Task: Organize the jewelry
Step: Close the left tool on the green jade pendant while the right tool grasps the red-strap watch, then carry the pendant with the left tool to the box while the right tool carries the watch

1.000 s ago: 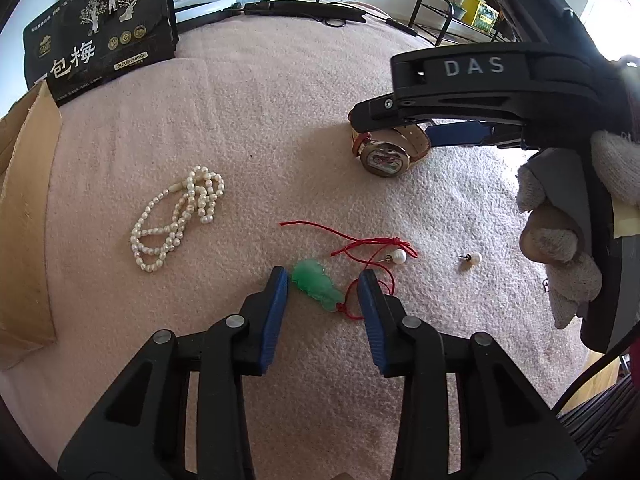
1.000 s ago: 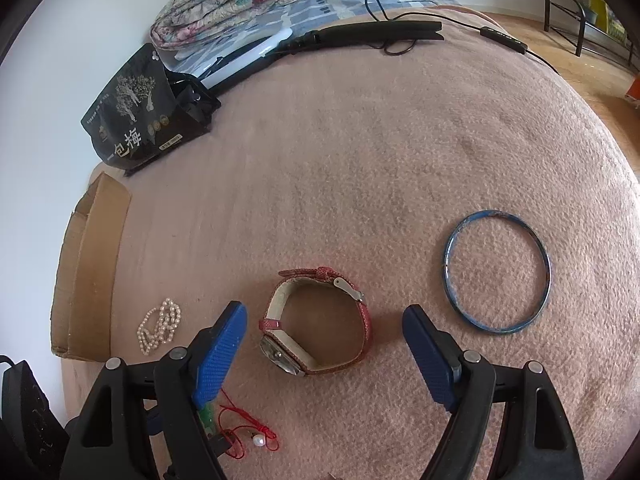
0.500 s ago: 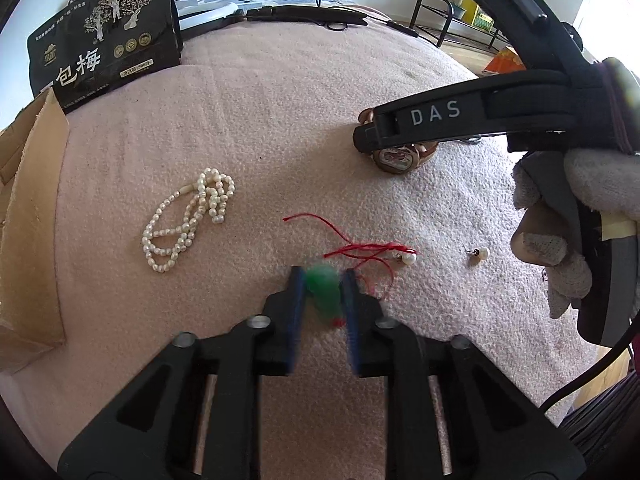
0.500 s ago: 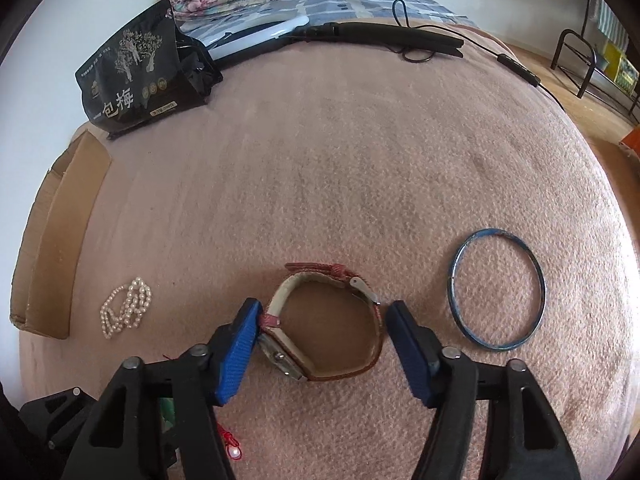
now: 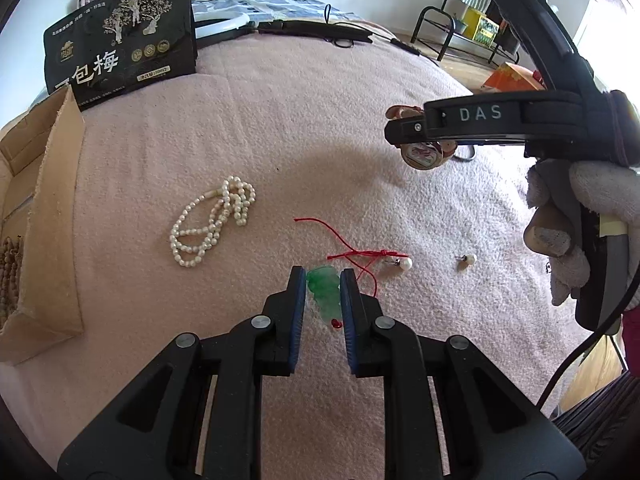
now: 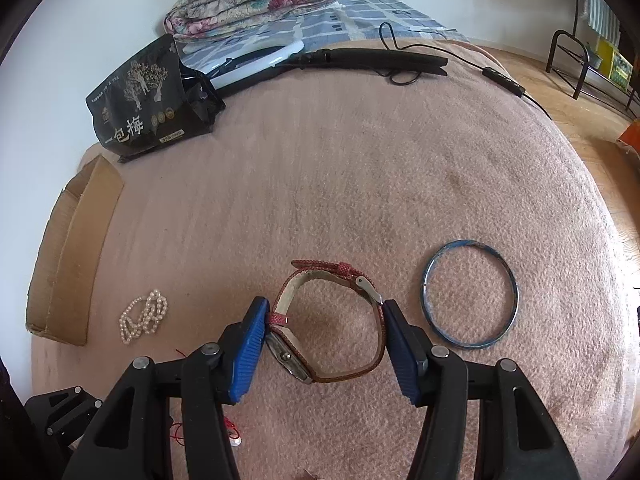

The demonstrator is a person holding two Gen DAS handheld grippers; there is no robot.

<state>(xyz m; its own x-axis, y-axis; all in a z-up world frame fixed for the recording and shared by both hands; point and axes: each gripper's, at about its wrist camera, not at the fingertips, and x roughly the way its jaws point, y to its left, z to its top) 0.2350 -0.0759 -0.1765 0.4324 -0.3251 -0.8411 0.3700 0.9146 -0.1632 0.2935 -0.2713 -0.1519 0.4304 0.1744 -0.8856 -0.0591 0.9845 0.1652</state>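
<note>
On the pink blanket, my left gripper [image 5: 322, 276] is shut on a green jade pendant [image 5: 325, 292], one blue pad pressing each side. The pendant's red cord [image 5: 352, 254] trails off to the right. A red-strapped watch [image 6: 332, 272] lies on its side, and my right gripper [image 6: 324, 320] is shut on it, a pad against each side of the strap loop. In the left wrist view the watch [image 5: 422, 154] shows under the right gripper's finger. A pearl necklace [image 5: 212, 220] lies to the left. Two pearl earrings [image 5: 406, 263] [image 5: 468, 259] lie to the right of the pendant.
A blue bangle [image 6: 470, 294] lies right of the watch. An open cardboard box [image 5: 52, 200] stands at the blanket's left edge, with a black printed bag [image 5: 120, 40] behind it. A gloved hand [image 5: 580, 208] grips the right tool. A black cable and folded quilts lie at the far edge.
My left jaws came together on the green pendant. My right jaws narrowed from wide apart until the pads met the watch strap. Neither hand travelled much.
</note>
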